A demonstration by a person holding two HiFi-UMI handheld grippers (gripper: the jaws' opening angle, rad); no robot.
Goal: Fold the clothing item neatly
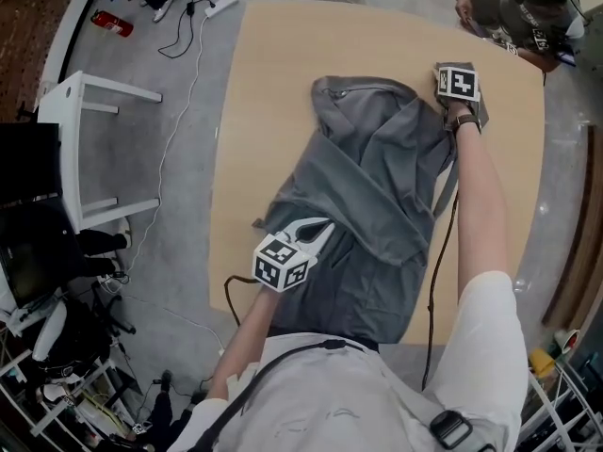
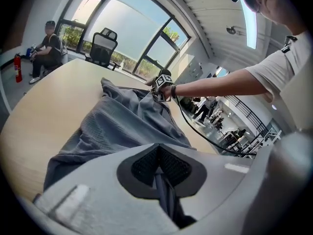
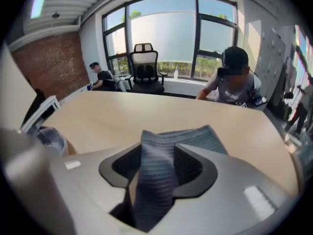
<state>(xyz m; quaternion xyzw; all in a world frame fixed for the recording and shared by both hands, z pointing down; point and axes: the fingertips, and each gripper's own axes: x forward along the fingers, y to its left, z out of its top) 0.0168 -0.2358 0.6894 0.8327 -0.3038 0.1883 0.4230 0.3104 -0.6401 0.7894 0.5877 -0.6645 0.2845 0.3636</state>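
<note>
- Nearest to you, the left gripper [image 2: 157,166] is closed tight on a thin fold of the garment [image 1: 377,186], at the left edge of its near half; the pinch reads as an anchor, there so the cloth cannot slide toward the far hand
- The garment, grey and ribbed, lies lengthwise on the tan surface [image 1: 254,111], with its near hem at the edge by your waist and its far end well up the surface; a top layer crosses it on a slant from near left to far right, so the fold is judged part done and not yet squared
- The cable [image 1: 432,271] of the far gripper runs along the garment's right side, beside your outstretched right arm; watch that it is not dragged onto the cloth
- At the garment's far right corner, the right gripper [image 3: 157,160] points steeply down with its jaws standing wide and a thick ribbed fold upright between them; the pads appear to flank the fold rather than squeeze it, which fits a corner set down at the far end
- Treat that corner as loose: check that it lies flat and in line with the far left side before you draw the gripper clear, since a fold this thick may catch on a pad and lift
- Beyond the surface, a seated person [image 1: 528,12] is near the far right corner and an office chair [image 2: 103,45] stands by the windows; neither touches the work
</note>
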